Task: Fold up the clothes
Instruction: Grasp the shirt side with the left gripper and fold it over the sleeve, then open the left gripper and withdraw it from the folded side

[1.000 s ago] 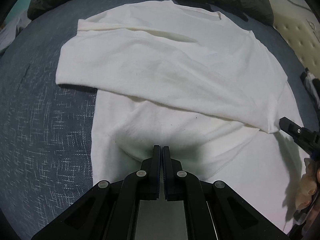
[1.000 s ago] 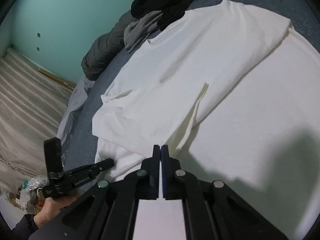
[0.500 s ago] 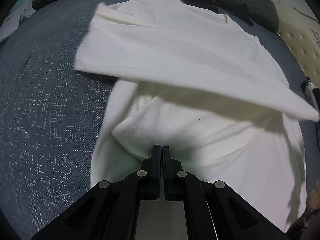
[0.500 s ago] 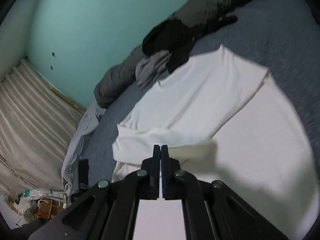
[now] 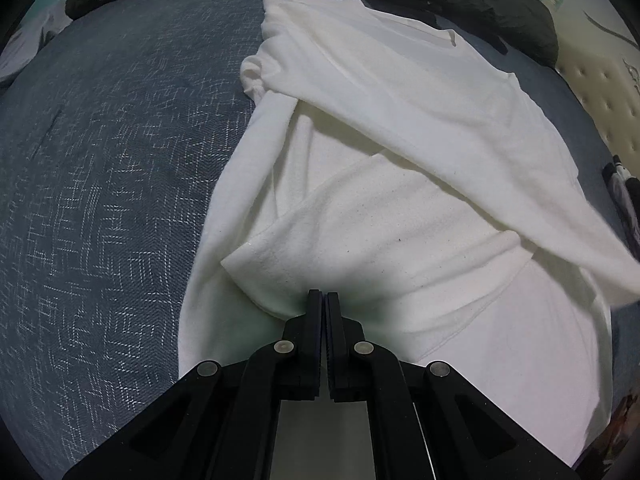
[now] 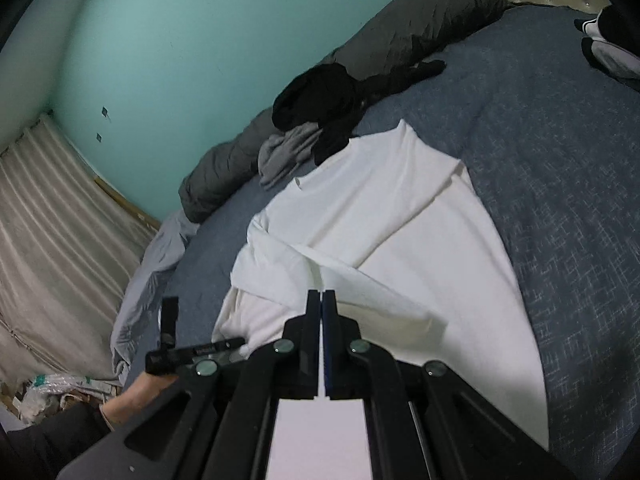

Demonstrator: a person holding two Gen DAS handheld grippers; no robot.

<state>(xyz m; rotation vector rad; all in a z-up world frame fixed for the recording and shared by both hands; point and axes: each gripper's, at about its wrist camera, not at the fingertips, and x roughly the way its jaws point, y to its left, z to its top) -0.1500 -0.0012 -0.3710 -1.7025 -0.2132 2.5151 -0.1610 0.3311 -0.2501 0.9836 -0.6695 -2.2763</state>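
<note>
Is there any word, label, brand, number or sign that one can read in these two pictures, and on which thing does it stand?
None can be read.
Left gripper: a small pale marking on its black side, too small and blurred to read.
White shirt: no print or readable tag.
Blue bedcover: only a woven pattern.
Teal wall: two small dark marks, no text.

Blue-covered bed [image 5: 112, 168]: white shirt [image 5: 400, 128], perhaps dark clothes [image 6: 320, 96].
</note>
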